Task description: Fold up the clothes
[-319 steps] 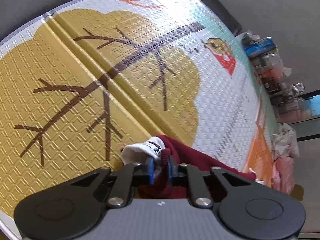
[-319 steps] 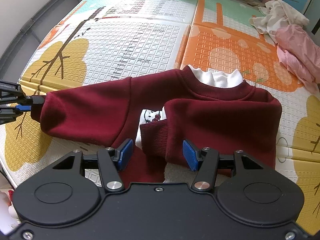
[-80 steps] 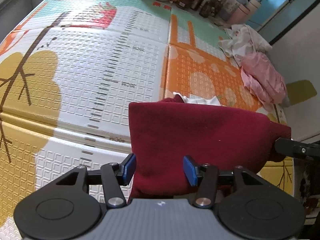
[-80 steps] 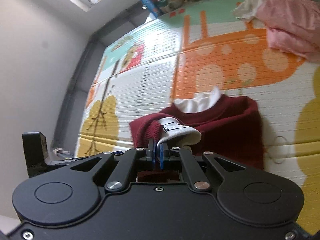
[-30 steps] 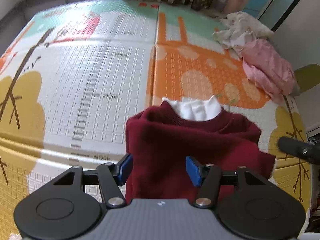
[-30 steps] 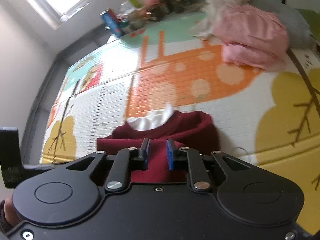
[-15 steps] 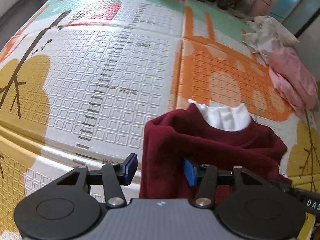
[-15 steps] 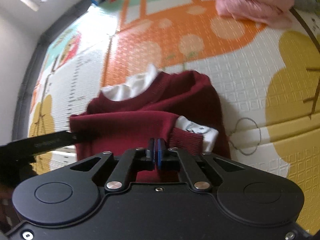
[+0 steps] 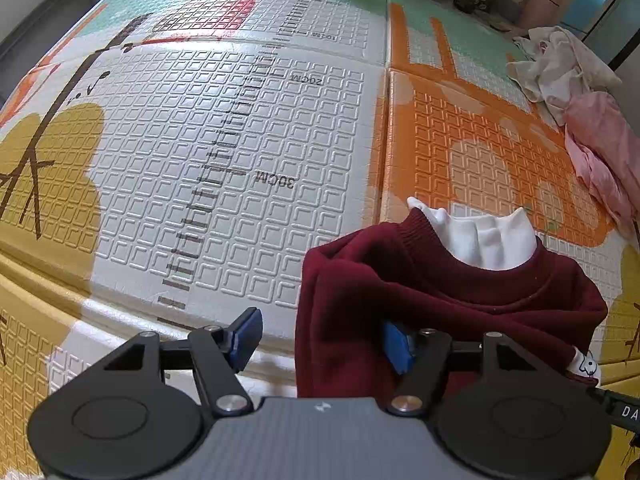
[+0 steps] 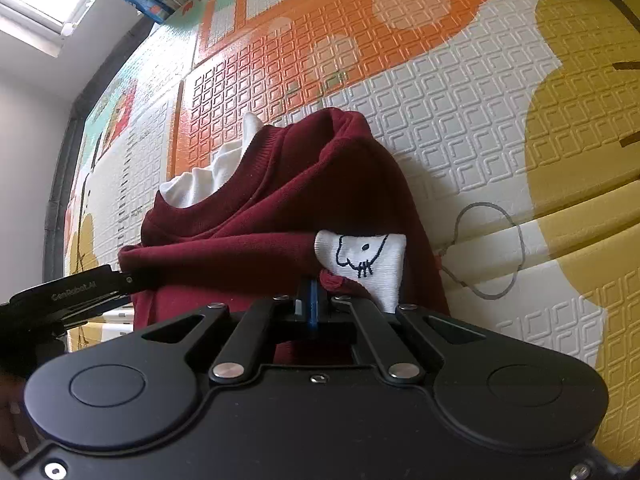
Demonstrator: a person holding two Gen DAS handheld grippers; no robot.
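"30CM" and "20CM" were printed on the play mat [image 9: 224, 140], where the folded maroon sweatshirt [image 9: 440, 292] lay. The left gripper [image 9: 320, 338], marked "GenRobot.AI", had been opening; one pad seemed buried in cloth. The right gripper [image 10: 310, 300] was clenched, apparently on a fold.

Pink garment [image 9: 604, 152] cropped at edge

The dark red knit sweater [image 9: 440, 292], earlier spread with sleeves out, now sits bunched; left gripper [image 9: 320, 336] jaws just opened wider; right gripper [image 10: 312, 300] clamped.
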